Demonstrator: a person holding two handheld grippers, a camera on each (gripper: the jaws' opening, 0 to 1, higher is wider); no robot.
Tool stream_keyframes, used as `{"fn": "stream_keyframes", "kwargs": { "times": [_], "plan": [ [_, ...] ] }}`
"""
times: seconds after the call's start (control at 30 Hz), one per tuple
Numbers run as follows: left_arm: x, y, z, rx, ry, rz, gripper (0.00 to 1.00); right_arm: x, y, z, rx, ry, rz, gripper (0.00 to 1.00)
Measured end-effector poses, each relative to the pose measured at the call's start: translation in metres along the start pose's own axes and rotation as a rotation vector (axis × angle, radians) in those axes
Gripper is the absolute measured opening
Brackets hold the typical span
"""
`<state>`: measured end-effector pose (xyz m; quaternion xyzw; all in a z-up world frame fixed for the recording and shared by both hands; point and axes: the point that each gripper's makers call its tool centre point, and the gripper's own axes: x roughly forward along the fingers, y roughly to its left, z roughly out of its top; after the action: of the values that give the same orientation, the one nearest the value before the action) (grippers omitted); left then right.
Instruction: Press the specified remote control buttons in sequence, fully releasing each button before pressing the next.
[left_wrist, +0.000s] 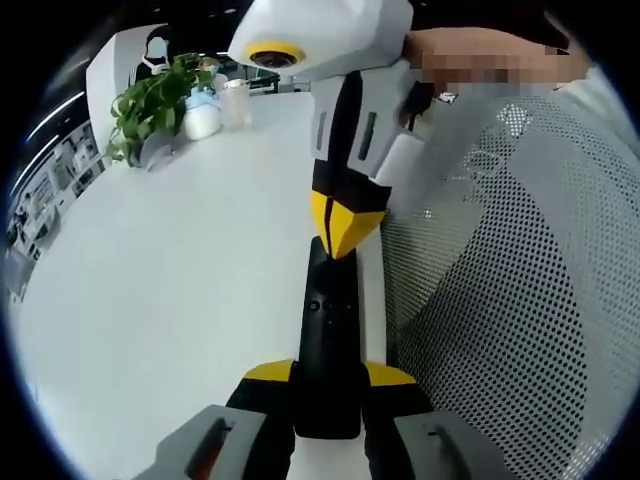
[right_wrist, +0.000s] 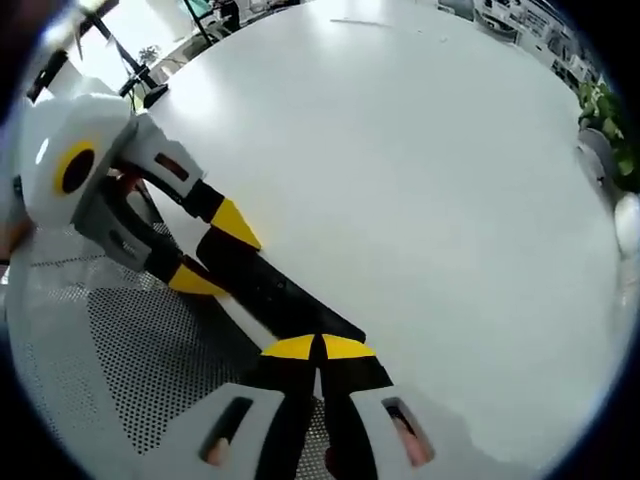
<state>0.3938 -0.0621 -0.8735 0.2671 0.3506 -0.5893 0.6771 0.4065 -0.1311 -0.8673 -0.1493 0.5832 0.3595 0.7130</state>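
Note:
A long black remote control (left_wrist: 326, 320) lies lengthwise near the edge of the white table (left_wrist: 150, 290). My left gripper (left_wrist: 328, 375) is shut on its near end, one yellow-tipped jaw on each side. From the top of the left gripper view my right gripper (left_wrist: 345, 235) comes down with its jaws together, the yellow tip resting on the remote's far part. In the right gripper view the shut right gripper (right_wrist: 320, 347) touches the remote (right_wrist: 275, 290), and the left gripper (right_wrist: 215, 252) clamps the remote's other end from the left.
A white mesh chair back (left_wrist: 510, 290) stands right beside the table edge and the remote. At the table's far side are a green potted plant (left_wrist: 150, 105), a white jar (left_wrist: 203, 118) and a clear cup (left_wrist: 237, 100). Wide bare tabletop (right_wrist: 420, 180) spreads beyond the remote.

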Motion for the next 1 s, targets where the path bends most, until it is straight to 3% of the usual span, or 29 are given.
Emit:
{"fn": "stream_keyframes", "kwargs": {
  "times": [0.4,0.6,0.93,1.0],
  "plan": [
    [0.0002,0.0002,-0.0001,0.003,-0.003,0.003,0.24,0.0002,0.0005,-0.0003,0.011,-0.004,-0.001,0.00],
    [0.0002,0.0002,0.0001,0.003,-0.004,0.002,0.24,0.0010,0.0018,0.0001,-0.073,0.002,-0.028,0.00],
    [-0.0001,0.0000,0.0002,0.005,-0.005,0.000,0.24,0.0001,0.0011,0.0001,-0.025,0.001,-0.014,0.00],
    [-0.0002,0.0000,0.0003,0.006,-0.005,-0.001,0.24,0.0000,0.0009,0.0005,-0.087,0.023,-0.034,0.00]
  ]
}}
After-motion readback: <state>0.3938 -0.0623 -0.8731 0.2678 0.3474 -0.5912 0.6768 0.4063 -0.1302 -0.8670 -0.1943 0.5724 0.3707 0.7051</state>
